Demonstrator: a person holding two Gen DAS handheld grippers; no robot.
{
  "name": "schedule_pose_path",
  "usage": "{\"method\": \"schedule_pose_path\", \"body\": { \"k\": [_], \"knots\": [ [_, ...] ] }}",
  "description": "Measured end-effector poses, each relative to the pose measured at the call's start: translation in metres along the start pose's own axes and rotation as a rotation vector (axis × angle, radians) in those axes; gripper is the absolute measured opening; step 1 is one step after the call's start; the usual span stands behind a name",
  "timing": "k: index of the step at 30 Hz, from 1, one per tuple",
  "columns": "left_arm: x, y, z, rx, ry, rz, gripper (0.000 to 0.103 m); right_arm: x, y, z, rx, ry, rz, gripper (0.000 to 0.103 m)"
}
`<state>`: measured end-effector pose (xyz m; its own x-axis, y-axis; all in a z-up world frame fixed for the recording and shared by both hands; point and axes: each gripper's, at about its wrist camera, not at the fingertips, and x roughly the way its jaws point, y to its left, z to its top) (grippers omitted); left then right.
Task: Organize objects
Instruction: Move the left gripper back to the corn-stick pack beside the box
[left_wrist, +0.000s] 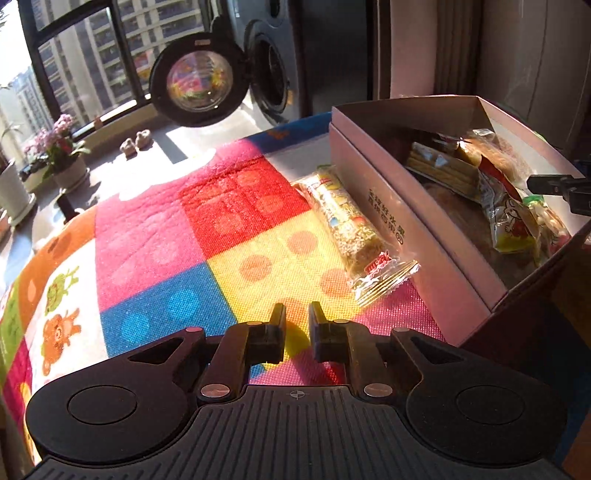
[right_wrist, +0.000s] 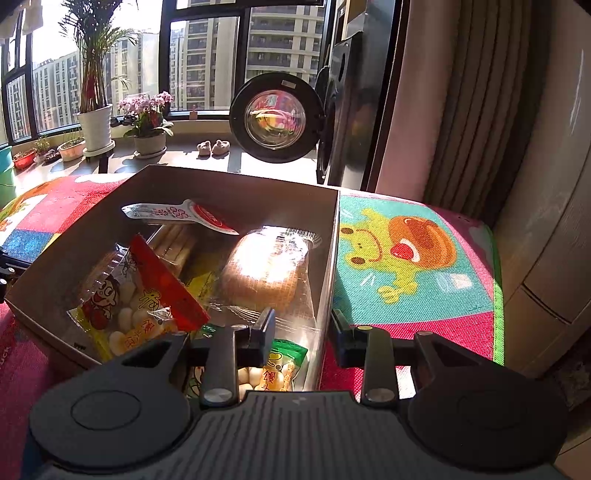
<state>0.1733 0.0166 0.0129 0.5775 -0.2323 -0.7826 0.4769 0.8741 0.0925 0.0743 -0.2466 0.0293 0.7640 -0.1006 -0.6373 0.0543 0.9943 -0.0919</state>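
A clear-wrapped green-and-yellow snack bar (left_wrist: 354, 229) lay on the bright patchwork play mat (left_wrist: 207, 236), touching the pink cardboard box (left_wrist: 417, 236) packed with snacks. Left gripper (left_wrist: 297, 325) hovered nearby, jaws narrow, holding nothing. Right gripper (right_wrist: 303, 325) gaped wide, straddling the box's wall, gripping nothing.

The colourful woven cloth mat (left_wrist: 221, 206) looks rough and matt. On it, the pale pink cardboard box (left_wrist: 402, 221) has smooth, matt walls. Beside the box, the clear plastic snack wrapper (left_wrist: 354, 236) is glossy and crinkled. The black plastic gripper fingers (left_wrist: 279, 325) look matt.
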Motion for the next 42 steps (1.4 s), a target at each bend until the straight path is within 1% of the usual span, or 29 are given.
{"method": "schedule_pose_path", "body": {
  "k": [3,4,5,6,7,8,10,12,14,17,19,20,22,23,25,26,27,28,29,30,32,34,37,40,41,42],
  "knots": [
    [0.0,0.001,-0.001,-0.026,0.016,-0.091,0.014,0.0,0.001,0.001,-0.001,0.002,-0.004,0.033],
    [0.0,0.001,-0.002,-0.025,0.019,-0.111,0.022,0.0,0.001,0.001,-0.001,0.002,-0.004,0.033],
    [0.0,-0.001,-0.002,-0.024,0.02,-0.138,0.036,0.0,0.001,0.001,-0.001,0.002,-0.003,0.033],
    [0.001,-0.002,-0.003,-0.028,0.022,-0.167,0.043,0.0,0.001,0.001,-0.001,0.002,-0.003,0.033],
    [0.001,-0.003,-0.003,-0.037,0.024,-0.198,0.058,-0.001,0.001,0.001,-0.001,0.003,-0.003,0.033],
    [0.002,-0.004,-0.002,-0.055,0.026,-0.224,0.067,0.0,0.001,0.001,-0.001,0.002,-0.003,0.033],
    [0.004,-0.002,-0.002,-0.101,0.022,-0.238,0.071,-0.001,0.001,0.001,0.0,0.002,-0.003,0.033],
    [0.005,0.003,-0.001,-0.151,0.009,-0.242,0.07,-0.001,0.001,0.0,0.0,0.002,-0.002,0.033],
    [0.005,0.006,0.002,-0.186,-0.009,-0.248,0.066,-0.001,0.001,0.0,0.0,0.002,-0.002,0.033],
    [0.006,0.011,0.01,-0.227,-0.028,-0.228,0.065,-0.001,0.001,0.0,0.001,0.002,-0.002,0.033],
    [0.009,0.01,0.017,-0.219,-0.029,-0.184,0.066,-0.001,0.002,0.0,0.0,0.002,-0.003,0.033],
    [0.011,0.009,0.02,-0.219,-0.033,-0.166,0.069,-0.002,0.002,0.0,0.001,0.002,-0.002,0.033],
    [0.016,0.011,0.029,-0.232,-0.029,-0.127,0.072,-0.003,0.002,0.0,0.001,0.003,-0.001,0.034],
    [0.017,0.013,0.032,-0.239,-0.025,-0.1,0.07,-0.003,0.002,0.0,0.002,0.004,0.001,0.034],
    [0.019,0.016,0.036,-0.224,-0.009,0.001,0.066,-0.004,0.001,-0.001,0.005,0.004,0.005,0.034],
    [0.018,0.018,0.038,-0.213,-0.013,0.066,0.064,-0.004,0.001,-0.001,0.006,0.003,0.007,0.034],
    [0.015,0.022,0.038,-0.217,-0.023,0.09,0.064,-0.004,0.001,-0.001,0.007,0.002,0.007,0.034],
    [0.011,0.025,0.038,-0.229,-0.039,0.087,0.064,-0.005,0.001,-0.001,0.008,0.001,0.008,0.034],
    [0.005,0.03,0.039,-0.252,-0.063,0.05,0.064,-0.004,0.001,-0.001,0.009,0.001,0.009,0.034],
    [0.0,0.033,0.04,-0.275,-0.074,0.006,0.064,-0.004,0.001,-0.001,0.009,0.0,0.008,0.034],
    [-0.003,0.037,0.045,-0.304,-0.086,-0.059,0.064,-0.004,0.002,-0.001,0.007,0.0,0.006,0.035],
    [-0.001,0.035,0.05,-0.311,-0.093,-0.09,0.064,-0.004,0.002,-0.001,0.008,0.0,0.006,0.035],
    [0.015,0.024,0.062,-0.312,-0.087,-0.099,0.064,-0.004,0.002,0.0,0.006,0.003,0.006,0.035],
    [0.037,0.019,0.071,-0.32,-0.059,-0.068,0.064,-0.004,0.002,0.002,0.007,0.007,-0.002,0.032],
    [0.045,0.017,0.072,-0.317,-0.048,-0.058,0.064,-0.003,0.001,0.003,0.008,0.007,-0.011,0.027],
    [0.048,0.018,0.072,-0.328,-0.055,-0.057,0.062,-0.002,0.0,0.004,0.007,0.008,-0.017,0.023]
  ]
}}
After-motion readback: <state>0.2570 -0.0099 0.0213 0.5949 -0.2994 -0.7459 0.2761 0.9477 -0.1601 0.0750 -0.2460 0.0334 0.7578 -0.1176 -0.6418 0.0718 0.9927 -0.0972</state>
